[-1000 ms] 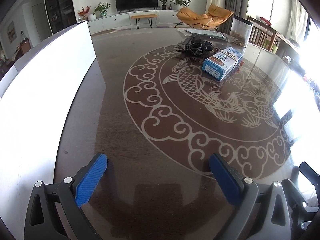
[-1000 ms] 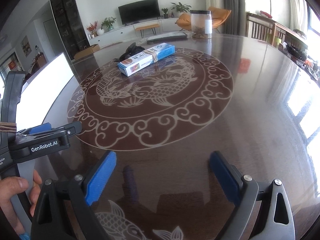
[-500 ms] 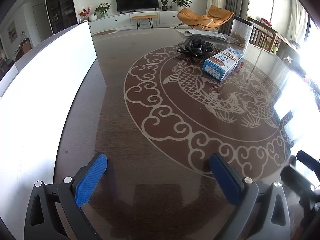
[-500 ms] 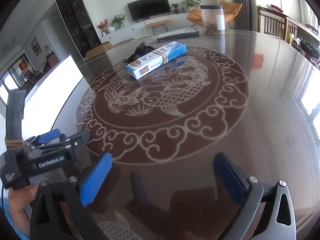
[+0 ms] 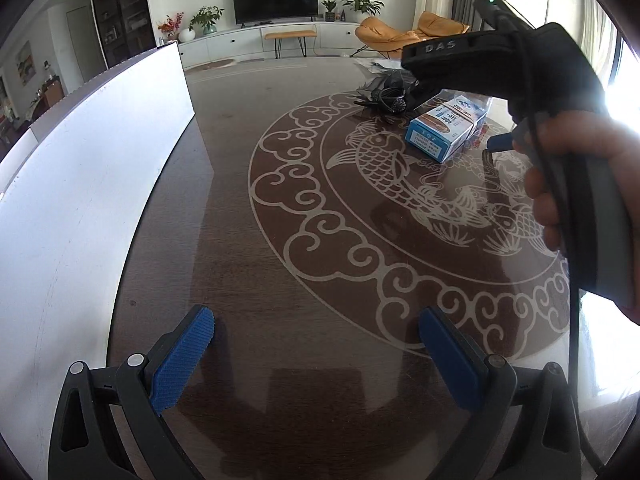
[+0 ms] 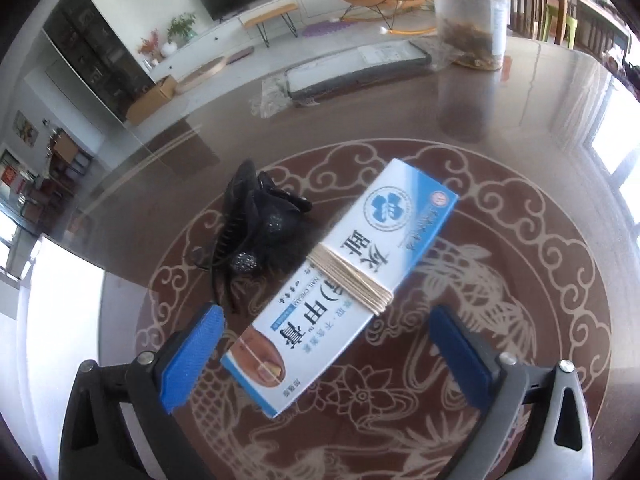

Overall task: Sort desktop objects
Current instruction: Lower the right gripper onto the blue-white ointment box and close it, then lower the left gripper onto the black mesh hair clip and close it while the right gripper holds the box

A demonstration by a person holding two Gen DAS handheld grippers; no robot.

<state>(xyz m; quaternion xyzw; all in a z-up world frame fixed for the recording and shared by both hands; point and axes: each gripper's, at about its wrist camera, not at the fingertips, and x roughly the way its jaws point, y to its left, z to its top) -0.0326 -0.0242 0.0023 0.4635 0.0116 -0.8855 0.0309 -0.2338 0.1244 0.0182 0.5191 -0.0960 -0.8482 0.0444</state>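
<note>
The dark table (image 6: 540,128) with its fish pattern spread under me. On it lay the blue-and-white box (image 6: 344,292), its near end between the spread jaws of my right gripper (image 6: 324,356), pads apart from it. My left gripper (image 5: 316,356) gaped wide over bare wood. The black hair clip (image 6: 248,236) sat just beside the box.

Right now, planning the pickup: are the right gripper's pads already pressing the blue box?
No, the blue box lies between open pads, gaps on both sides.
</note>
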